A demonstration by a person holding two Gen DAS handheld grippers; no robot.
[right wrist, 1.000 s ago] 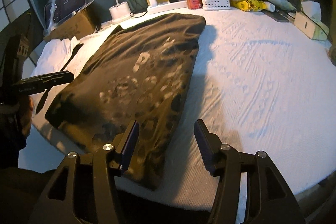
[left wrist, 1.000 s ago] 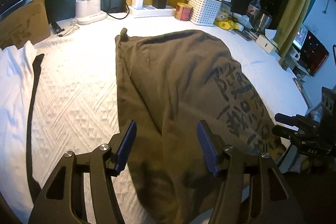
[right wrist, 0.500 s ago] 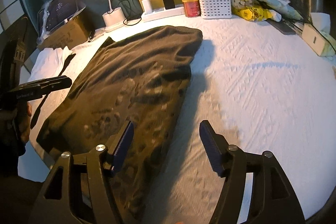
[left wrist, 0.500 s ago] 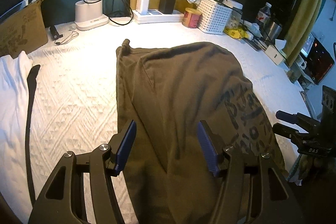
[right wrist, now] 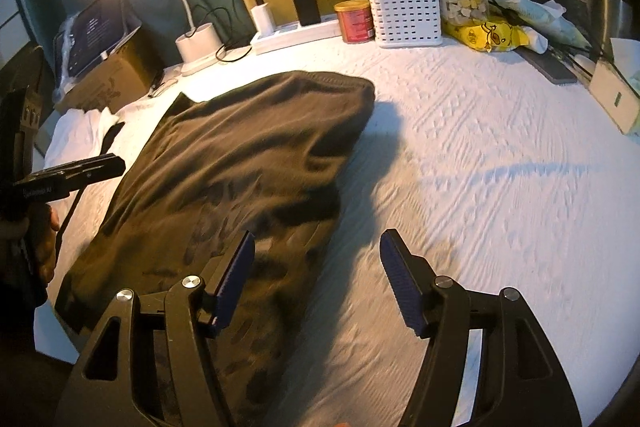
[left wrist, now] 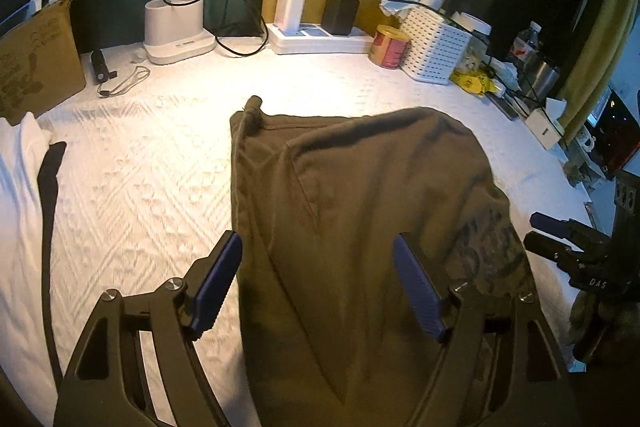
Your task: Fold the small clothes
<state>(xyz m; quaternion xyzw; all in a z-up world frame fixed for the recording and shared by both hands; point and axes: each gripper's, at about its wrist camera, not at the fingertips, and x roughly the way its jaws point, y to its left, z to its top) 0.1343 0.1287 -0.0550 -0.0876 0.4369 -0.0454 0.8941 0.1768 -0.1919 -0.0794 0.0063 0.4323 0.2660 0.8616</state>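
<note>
An olive-brown T-shirt (left wrist: 360, 211) with a dark print lies partly folded on the white textured cover (left wrist: 132, 195); it also fills the left half of the right wrist view (right wrist: 248, 163). My left gripper (left wrist: 316, 283) hovers above the shirt's near left edge, its jaws opening, blue pads (left wrist: 216, 283) clear of the cloth. My right gripper (right wrist: 316, 279) hangs open over the shirt's right edge, one pad above the fabric, the other above bare cover, nothing pinched. Each gripper shows at the edge of the other's view: right gripper (left wrist: 568, 247), left gripper (right wrist: 68, 175).
White cloth with a dark strap (left wrist: 24, 187) lies at the left. Along the far edge stand a lit desk lamp (right wrist: 192, 43), power strip (left wrist: 316, 41), red can (right wrist: 354, 21), white basket (right wrist: 404, 7), snack bags (right wrist: 488, 35), a cardboard box (left wrist: 36, 67) and a tablet (right wrist: 96, 31).
Both grippers have drawn back toward the near edge, so more of the shirt's far side shows. The left jaws have spread wider; the right jaws widened earlier and stay so.
</note>
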